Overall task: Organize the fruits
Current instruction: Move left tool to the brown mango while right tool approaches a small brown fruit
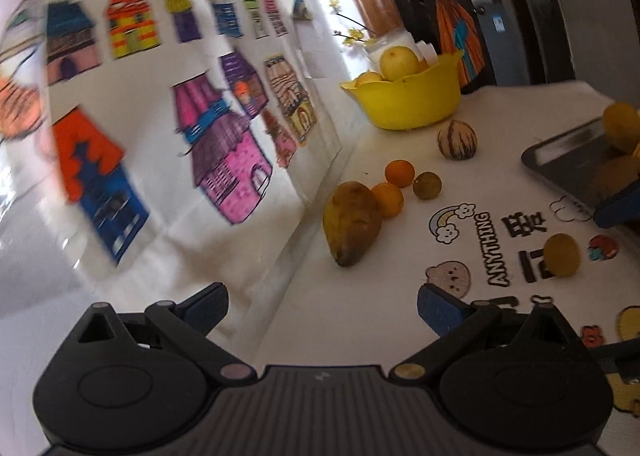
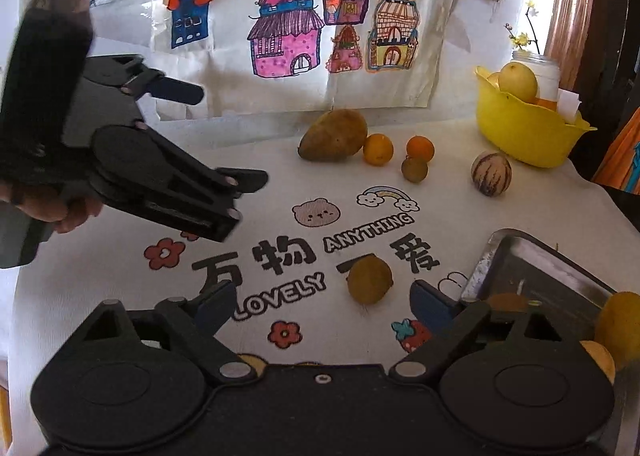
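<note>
1. Loose fruit on the surface (image 2: 120, 276), six pieces: one large brownish mango (image 2: 334, 135); two small oranges (image 2: 378, 149) and (image 2: 420, 148); one small green-brown citrus (image 2: 414, 169) just beside them; one striped melon-like fruit (image 2: 491, 173); one yellow-brown round fruit (image 2: 369, 280) alone on the printed lettering.
2. One yellow bowl (image 2: 524, 132) at the far right; one big yellow fruit (image 2: 519, 81) on top, at least one more under it, exact count unclear.
3. One metal tray (image 2: 532, 268) near right; at least two yellow fruits at its edge, partly cut off by the frame.
4. Right gripper (image 2: 324, 306): fingers spread wide, nothing between the pads; the lone round fruit sits just ahead, not touched.
5. Left gripper (image 1: 322, 304): fingers wide apart, empty; a hand (image 2: 52, 208) holds it above the surface's left side.
6. Several house drawings (image 2: 300, 28) on the wall behind.
</note>
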Demonstrator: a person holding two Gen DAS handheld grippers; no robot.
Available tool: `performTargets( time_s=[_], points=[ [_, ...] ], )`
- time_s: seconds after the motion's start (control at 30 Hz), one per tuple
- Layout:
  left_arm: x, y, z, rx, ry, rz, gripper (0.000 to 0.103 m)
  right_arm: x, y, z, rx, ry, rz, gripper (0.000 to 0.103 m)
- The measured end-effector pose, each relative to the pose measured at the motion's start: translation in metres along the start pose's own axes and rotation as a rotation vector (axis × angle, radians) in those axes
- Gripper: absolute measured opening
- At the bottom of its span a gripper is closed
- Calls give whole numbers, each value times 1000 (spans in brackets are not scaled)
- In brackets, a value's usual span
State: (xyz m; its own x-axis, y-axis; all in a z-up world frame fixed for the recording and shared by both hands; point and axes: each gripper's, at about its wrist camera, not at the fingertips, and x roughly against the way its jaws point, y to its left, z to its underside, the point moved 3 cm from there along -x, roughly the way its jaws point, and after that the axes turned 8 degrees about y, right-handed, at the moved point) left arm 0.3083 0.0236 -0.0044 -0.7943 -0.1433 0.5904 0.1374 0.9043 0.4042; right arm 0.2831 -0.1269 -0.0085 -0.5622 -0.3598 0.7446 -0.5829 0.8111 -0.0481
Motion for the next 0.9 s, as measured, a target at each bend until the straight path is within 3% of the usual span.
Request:
performTargets(
  time_s=[0.23,0.43,0.6,0.9],
  points=[
    [-11,-4,-16,6,-15,20,103,-4,-8,-3,-26,-1,9,89],
    [-21,-4,-24,2,-19,32,103,-5,-17,0,-50,10,7,80],
    [-29,-1,-30,29,-30,63,103,-8,-21,-1,-59,15,3,64],
    [-50,-1,-40,79,-59,120,101,-17,-25,-4,-67,32,22,45]
  ],
)
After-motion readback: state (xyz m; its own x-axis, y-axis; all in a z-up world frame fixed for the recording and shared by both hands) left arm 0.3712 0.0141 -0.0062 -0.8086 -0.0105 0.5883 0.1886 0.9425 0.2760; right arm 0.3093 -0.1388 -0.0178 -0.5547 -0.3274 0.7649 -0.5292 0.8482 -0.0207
